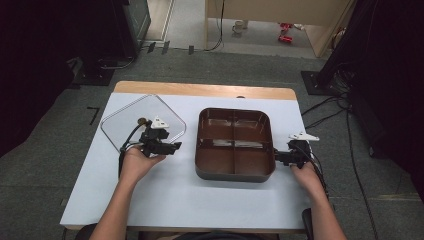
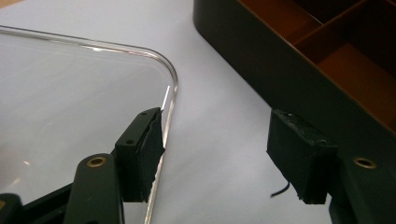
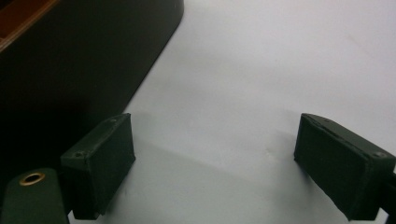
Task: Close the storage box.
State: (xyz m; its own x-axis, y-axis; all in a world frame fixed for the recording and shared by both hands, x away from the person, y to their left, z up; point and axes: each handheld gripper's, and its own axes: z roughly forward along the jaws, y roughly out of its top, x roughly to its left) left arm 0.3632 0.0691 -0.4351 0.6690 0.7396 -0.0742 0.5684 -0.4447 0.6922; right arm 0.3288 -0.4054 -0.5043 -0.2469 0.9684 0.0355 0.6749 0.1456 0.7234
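While left tongs [image 2: 215, 154] straddle the lid [image 2: 70, 102] edge (jaws parted), tray [image 1: 235, 172] waits.

Left gripper [image 1: 176, 146] and right gripper [image 1: 276, 156] both low, jaws apart, nothing between them.

One table [image 1: 175, 200] with a pale top. On it, one brown tray [image 1: 235, 173] split into four compartments, two at the back and two at the front. One clear lid [image 1: 125, 120] with rounded corners lies flat beside the tray. Two grippers, the left gripper [image 1: 176, 146] and the right gripper [image 1: 276, 156], each with two black jaws, held by two hands. On the floor beyond the table, one white cup [image 1: 239, 26]
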